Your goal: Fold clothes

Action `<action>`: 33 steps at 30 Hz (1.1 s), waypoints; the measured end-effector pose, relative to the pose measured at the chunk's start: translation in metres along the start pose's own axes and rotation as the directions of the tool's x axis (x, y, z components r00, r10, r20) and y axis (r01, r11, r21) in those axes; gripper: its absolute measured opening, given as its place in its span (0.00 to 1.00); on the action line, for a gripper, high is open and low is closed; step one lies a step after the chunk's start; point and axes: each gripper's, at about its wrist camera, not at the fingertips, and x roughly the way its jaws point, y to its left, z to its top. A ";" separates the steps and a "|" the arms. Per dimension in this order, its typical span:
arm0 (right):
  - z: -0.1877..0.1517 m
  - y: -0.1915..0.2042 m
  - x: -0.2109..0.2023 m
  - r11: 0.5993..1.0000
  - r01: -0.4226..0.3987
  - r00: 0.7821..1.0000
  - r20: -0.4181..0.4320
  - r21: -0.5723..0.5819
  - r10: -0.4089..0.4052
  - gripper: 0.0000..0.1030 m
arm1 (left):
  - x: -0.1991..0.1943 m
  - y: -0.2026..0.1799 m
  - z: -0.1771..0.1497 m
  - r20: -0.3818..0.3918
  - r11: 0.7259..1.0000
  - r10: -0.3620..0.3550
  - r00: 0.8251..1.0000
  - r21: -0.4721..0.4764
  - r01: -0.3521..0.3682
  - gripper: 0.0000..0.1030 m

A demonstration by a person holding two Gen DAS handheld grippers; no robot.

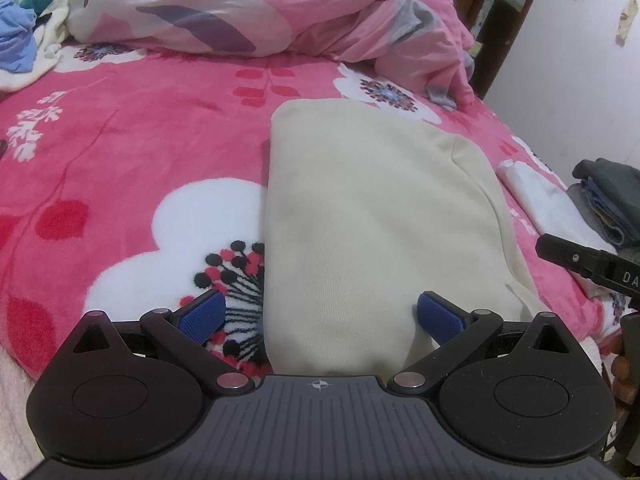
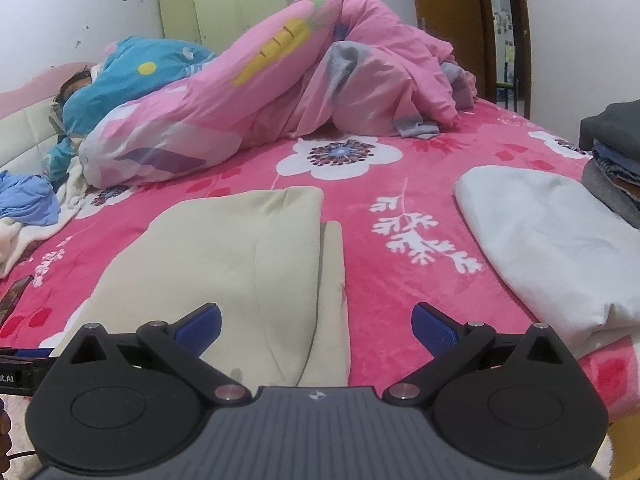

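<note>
A cream garment (image 1: 360, 216) lies folded into a long rectangle on the pink flowered blanket (image 1: 120, 152). My left gripper (image 1: 320, 314) stands open at its near end, blue pads (image 1: 202, 316) spread on either side of the cloth's near edge, holding nothing. In the right wrist view the same cream garment (image 2: 224, 264) lies ahead and to the left. My right gripper (image 2: 316, 326) is open over its near right corner, its right pad above bare blanket (image 2: 400, 280). The right gripper's black body (image 1: 592, 268) shows at the left view's right edge.
A folded white garment (image 2: 552, 248) lies on the right, with a stack of dark folded clothes (image 2: 616, 148) beyond it at the bed's edge. A bunched pink duvet (image 2: 280, 92) fills the back. A person lies under a blue cover (image 2: 132, 76). Loose blue clothes (image 2: 24, 200) sit at left.
</note>
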 end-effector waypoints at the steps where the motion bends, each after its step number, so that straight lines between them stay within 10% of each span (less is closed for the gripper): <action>1: -0.001 0.000 -0.001 1.000 -0.007 1.000 0.006 0.003 0.007 1.00 | 0.000 -0.001 0.000 0.000 1.000 0.003 1.000 0.000 -0.003 1.00; 17: 0.003 -0.043 0.000 0.971 -0.148 0.988 -0.005 0.185 0.152 1.00 | -0.005 0.007 0.010 0.053 0.997 -0.076 0.996 -0.016 0.077 0.99; 25: -0.013 -0.101 0.053 0.718 -0.376 0.871 -0.041 0.585 0.489 1.00 | 0.017 0.013 0.017 -0.038 0.984 -0.161 0.986 -0.084 0.157 0.95; 33: -0.012 -0.102 0.070 0.704 -0.422 0.830 -0.070 0.572 0.554 1.00 | 0.041 0.019 0.027 -0.086 0.976 -0.202 0.976 -0.098 0.193 0.95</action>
